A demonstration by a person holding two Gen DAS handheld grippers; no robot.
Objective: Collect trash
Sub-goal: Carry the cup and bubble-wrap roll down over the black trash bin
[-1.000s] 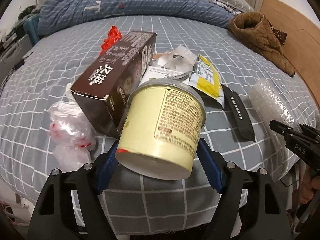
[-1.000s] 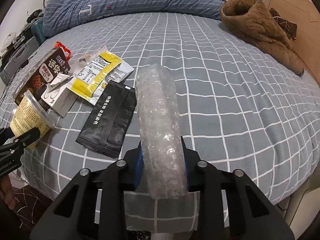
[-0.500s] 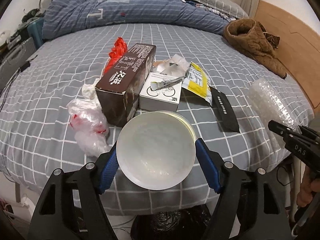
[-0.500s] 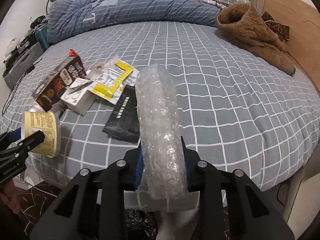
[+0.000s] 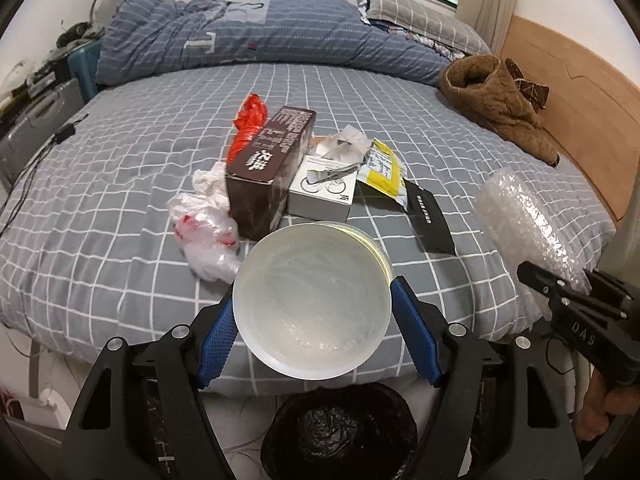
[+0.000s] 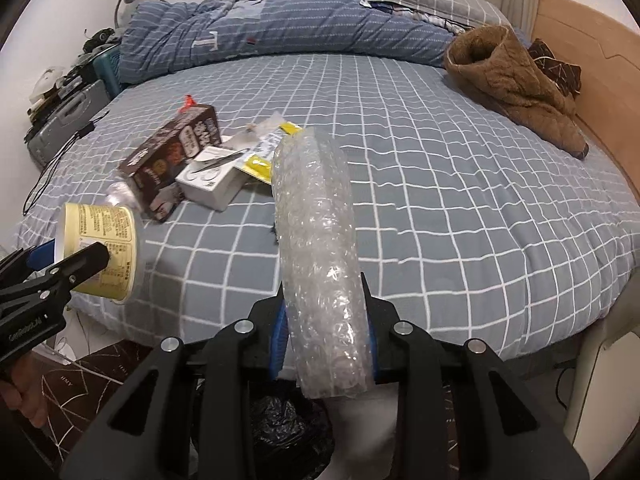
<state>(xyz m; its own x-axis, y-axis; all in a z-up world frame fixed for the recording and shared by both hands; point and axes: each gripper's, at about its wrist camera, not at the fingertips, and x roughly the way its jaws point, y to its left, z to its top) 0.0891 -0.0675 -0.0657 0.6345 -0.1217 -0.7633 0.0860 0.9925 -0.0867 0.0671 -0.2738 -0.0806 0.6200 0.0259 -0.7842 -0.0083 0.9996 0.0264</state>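
On the left, the left gripper [image 5: 312, 332] has its blue pads pressed on the two sides of a yellow paper cup [image 6: 100, 248]. The cup is in the air beyond the near edge of the bed [image 5: 120, 160], above a bin with a black bag [image 5: 336, 432]. In the left wrist view only its pale round bottom shows. I judge the cup light and rather stiff, but its thin wall can bend inward, so a gentle hold across the middle of the wall is best.

Near the middle of the bed, toward its near edge, more trash lies in one group: a crumpled plastic bag [image 5: 204, 232], a brown box [image 5: 268, 168], a small white box [image 5: 324, 192], a yellow wrapper [image 5: 382, 168] and a black packet [image 5: 430, 220]. The bags and wrappers look soft and slippery; a pinch on a fold or a corner probably serves better than on a flat face.

On the right, the right gripper [image 6: 324, 344] is clamped tight on a roll of bubble wrap [image 6: 316, 216], near its lower end, also out past the near edge of the bed. The roll seems very light and springy, so it gives under the pads.
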